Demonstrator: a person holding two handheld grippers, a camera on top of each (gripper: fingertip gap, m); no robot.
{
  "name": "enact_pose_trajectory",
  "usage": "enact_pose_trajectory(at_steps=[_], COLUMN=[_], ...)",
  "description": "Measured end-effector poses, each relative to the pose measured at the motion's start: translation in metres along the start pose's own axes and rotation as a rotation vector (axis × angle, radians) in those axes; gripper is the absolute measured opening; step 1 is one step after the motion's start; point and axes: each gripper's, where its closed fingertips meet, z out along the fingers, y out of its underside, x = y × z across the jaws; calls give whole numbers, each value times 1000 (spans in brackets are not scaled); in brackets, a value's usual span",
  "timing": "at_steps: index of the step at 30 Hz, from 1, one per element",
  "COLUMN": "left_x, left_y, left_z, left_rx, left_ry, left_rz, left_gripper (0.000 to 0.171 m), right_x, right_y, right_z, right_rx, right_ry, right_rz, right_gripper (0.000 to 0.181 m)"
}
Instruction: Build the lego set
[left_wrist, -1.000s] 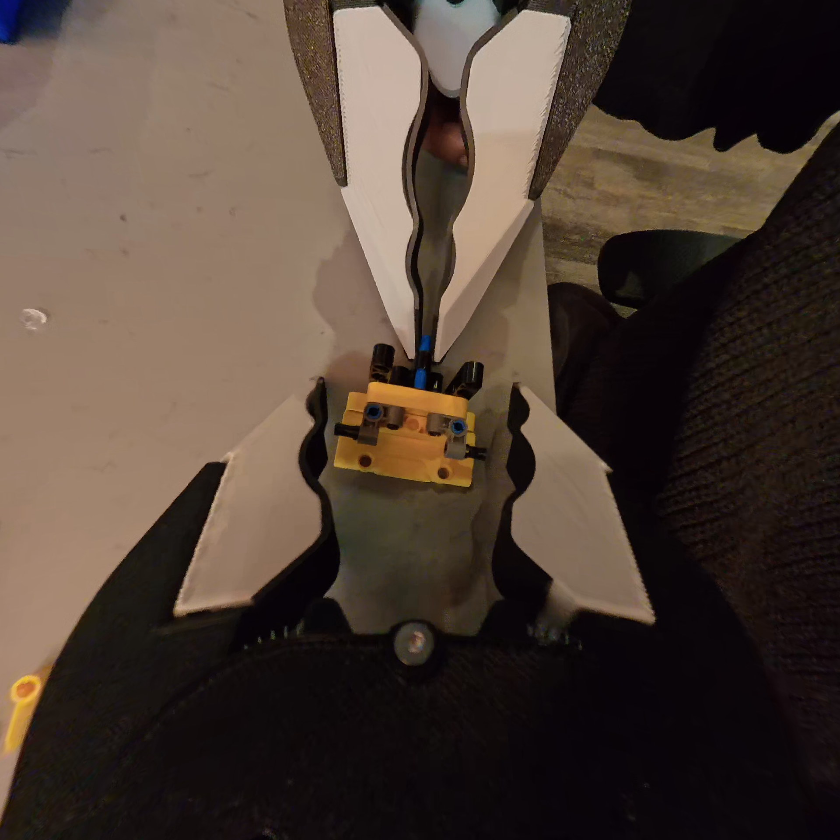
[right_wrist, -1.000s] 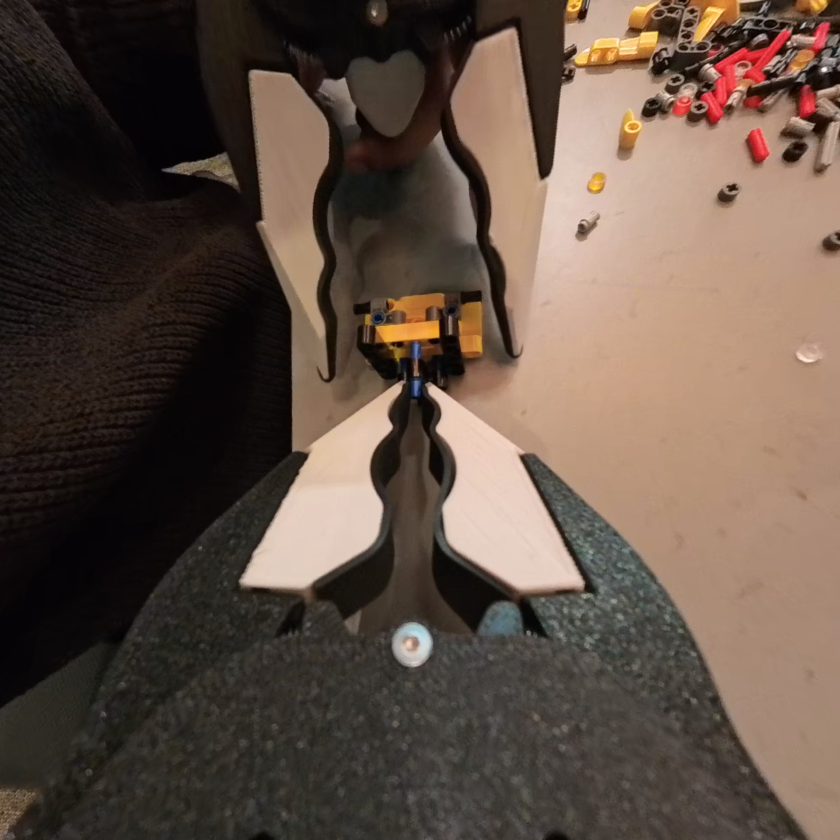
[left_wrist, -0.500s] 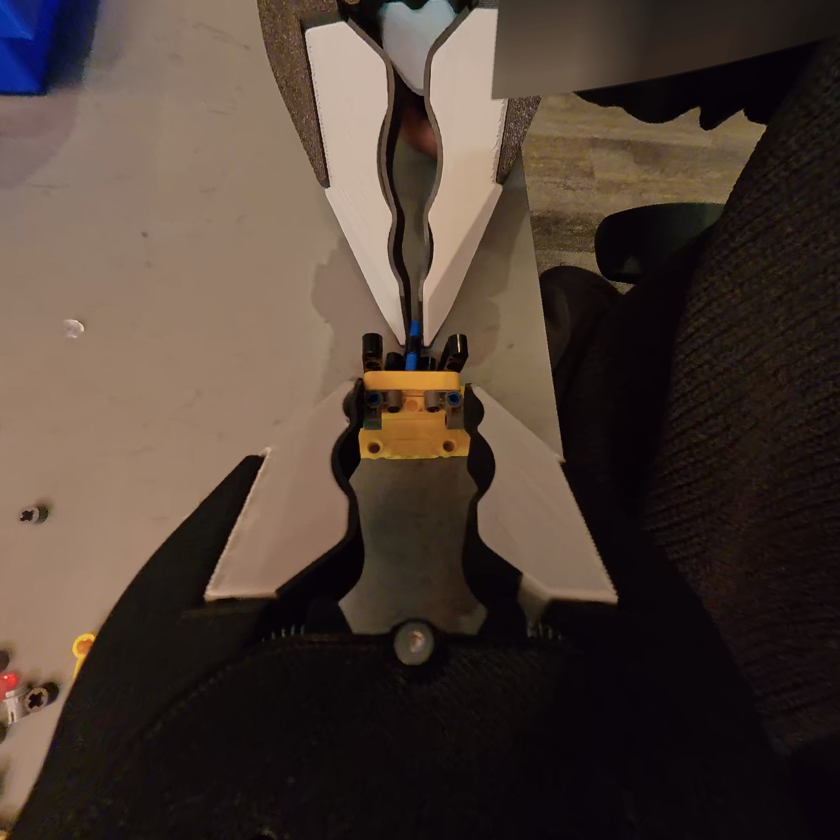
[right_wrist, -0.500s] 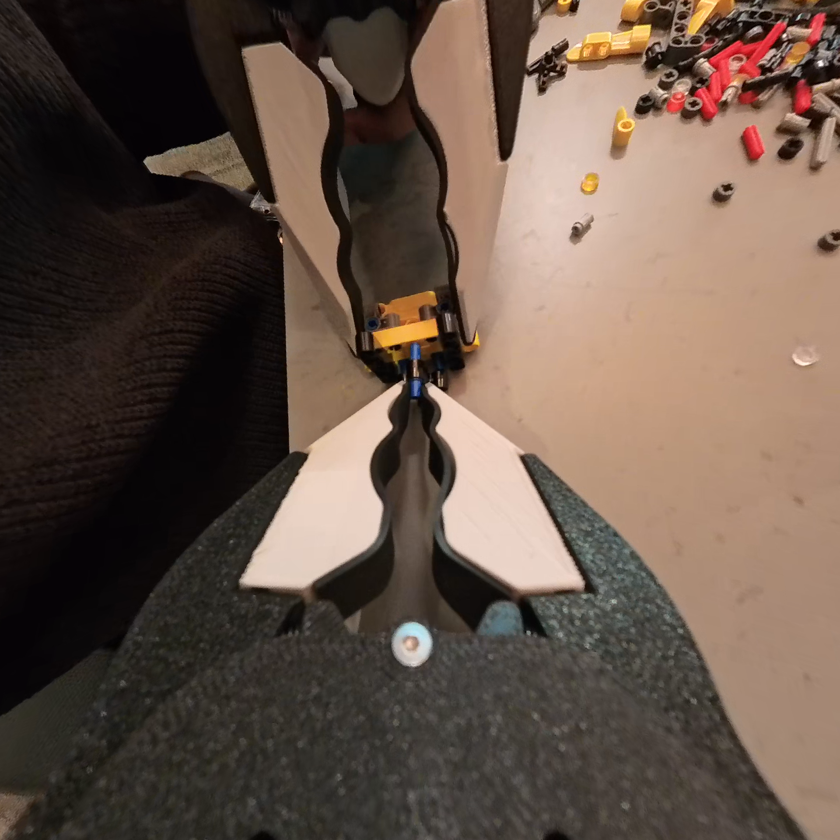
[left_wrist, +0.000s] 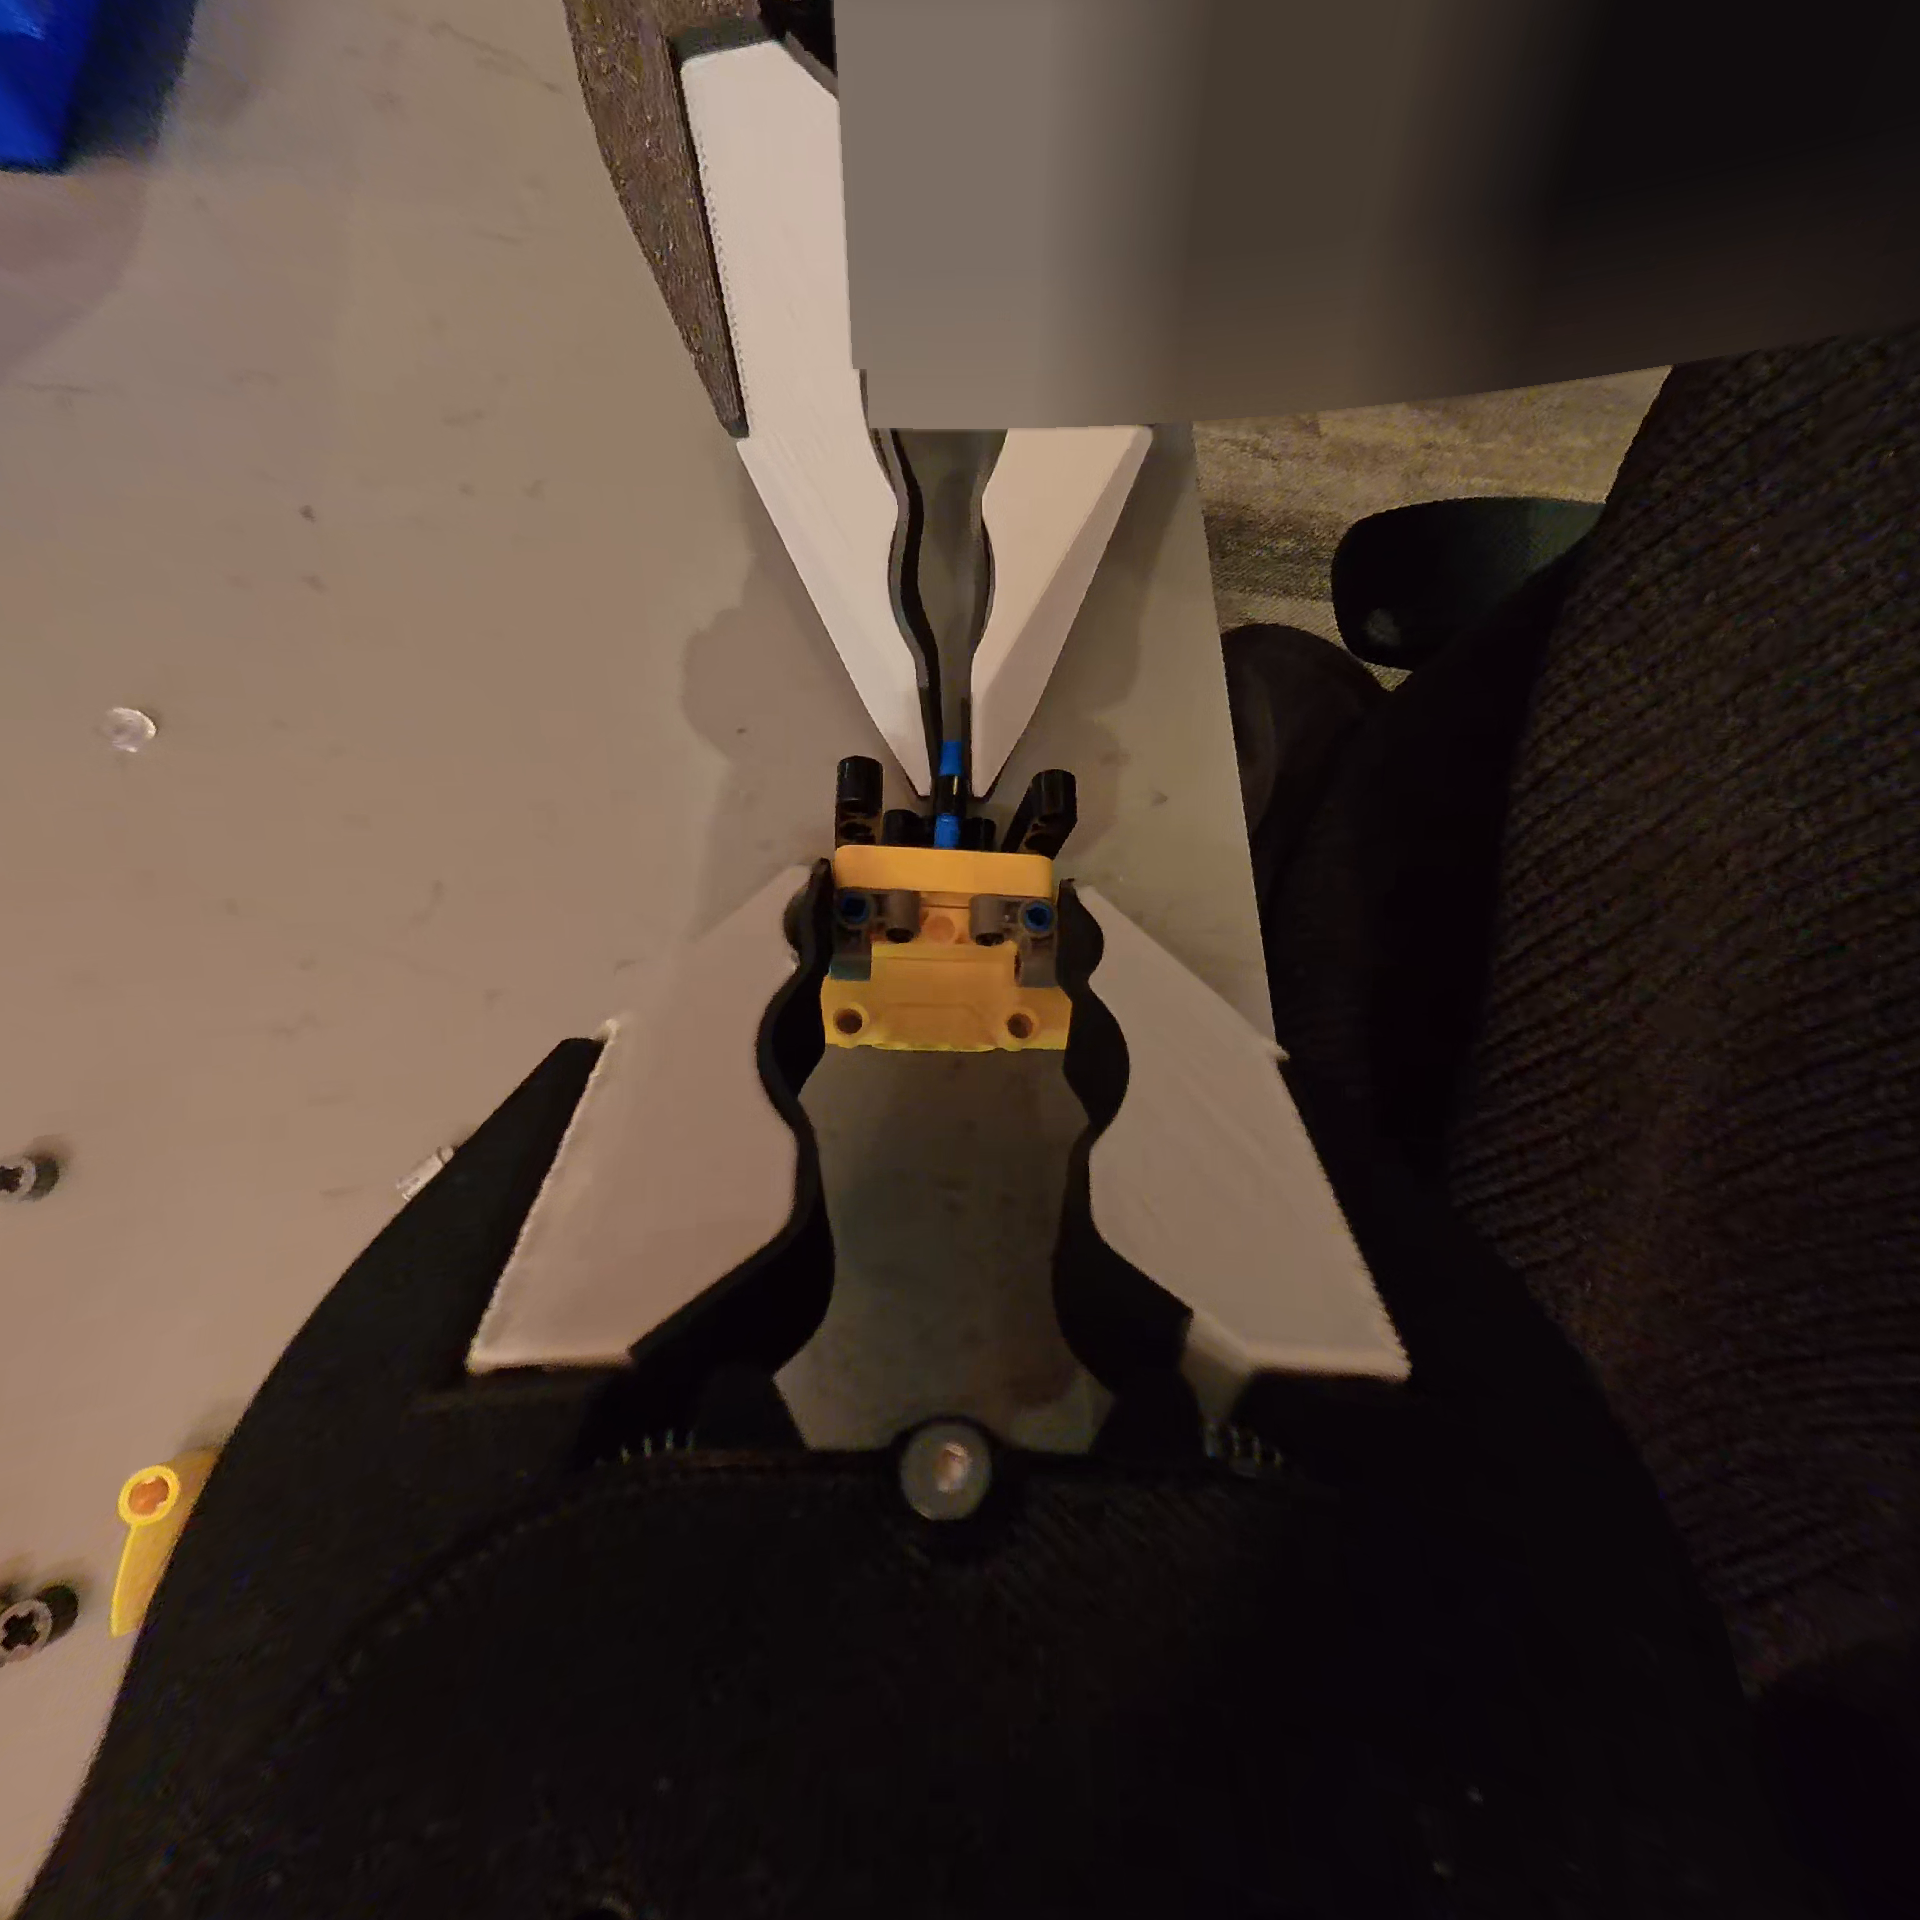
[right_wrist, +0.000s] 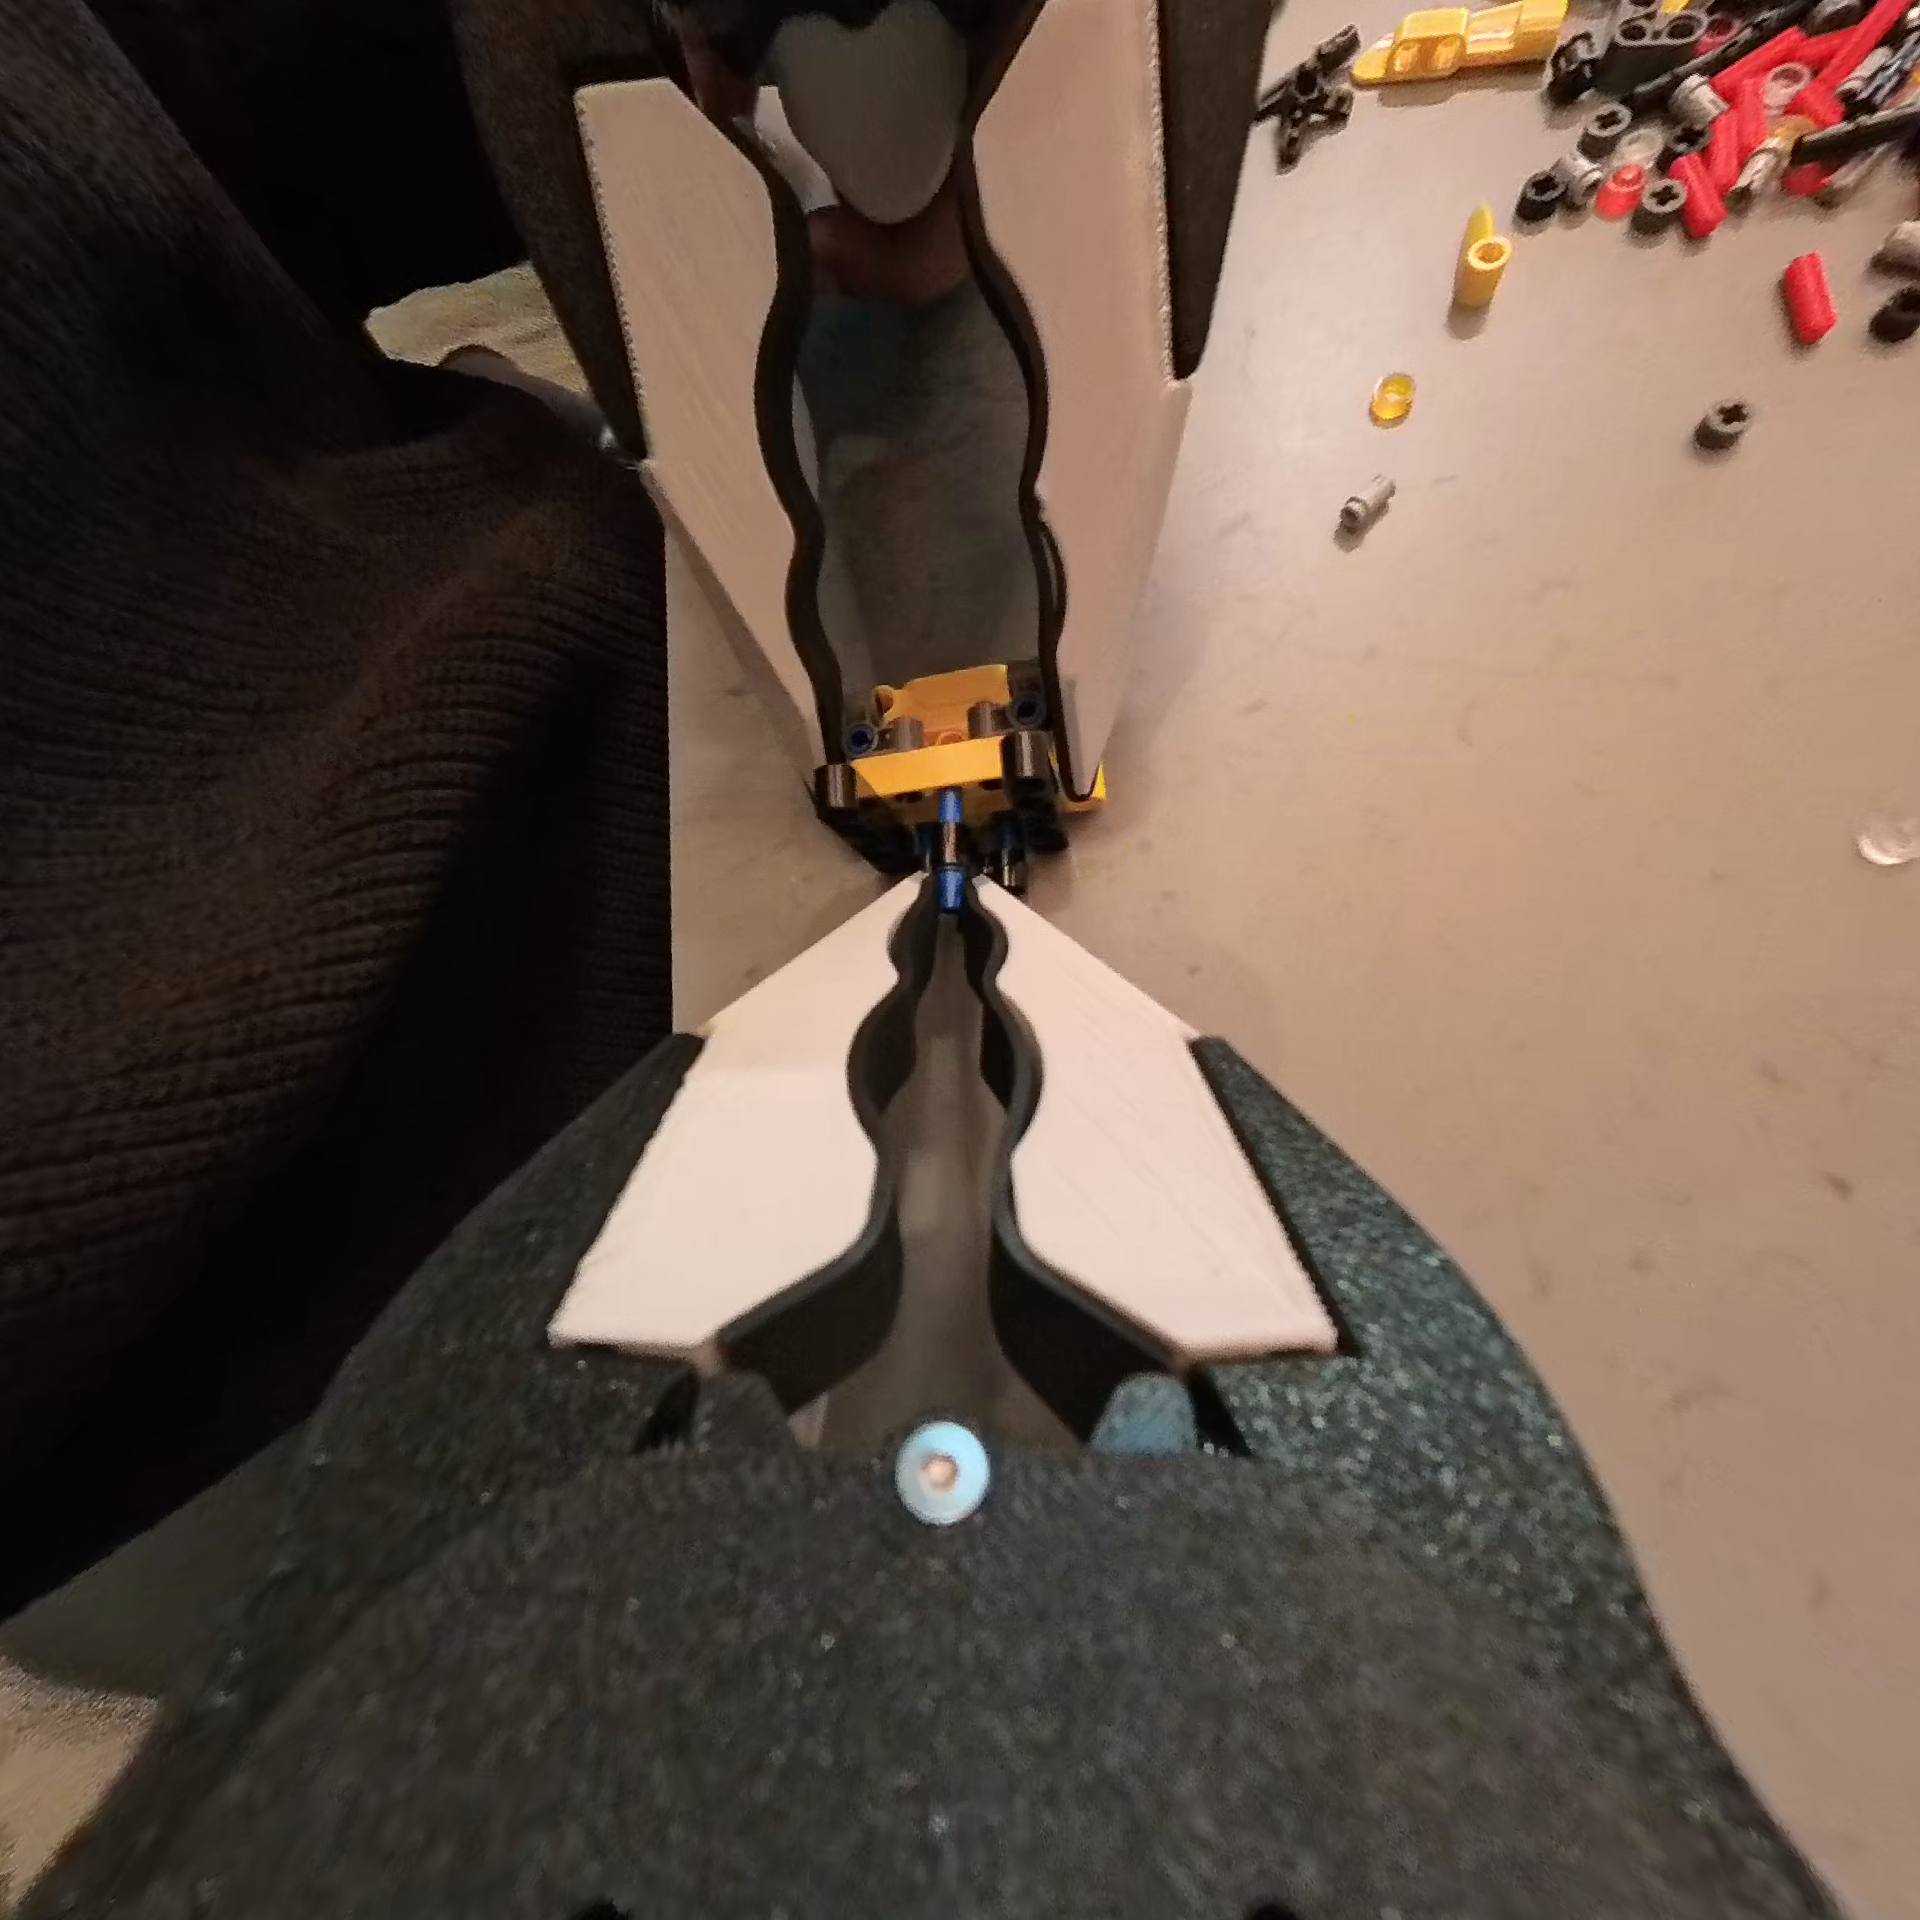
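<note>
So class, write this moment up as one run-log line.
left tongs: shut on yellow block assembly | right tongs: shut on blue pin | loose parts: on table

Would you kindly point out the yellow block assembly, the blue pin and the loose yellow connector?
yellow block assembly (left_wrist: 940, 1003): left wrist view, its yellow front face.
blue pin (right_wrist: 947, 891): right wrist view, the end at the fingertips.
loose yellow connector (right_wrist: 1480, 258): right wrist view, its body.

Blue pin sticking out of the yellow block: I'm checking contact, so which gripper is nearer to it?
Right. The right gripper pinches the blue pin at its tips; the left gripper clamps the yellow block behind it.
</note>
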Motion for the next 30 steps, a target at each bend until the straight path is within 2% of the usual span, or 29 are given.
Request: enact_pose_trajectory(at_steps=[18,22,30], left_x=[0,0,0], left_y=[0,0,0], left_z=[0,0,0], left_rx=[-5,-6,1], left_ry=[0,4,8], left_rz=[-1,-2,-2], left_gripper=[41,41,41], right_x=[0,1,0], right_y=[-1,-1,-1], right_z=[0,0,0], right_rx=[86,79,75], right_ry=[-67,-61,-88], right_rz=[-51,-116,-130], right_gripper=[3,2,3])
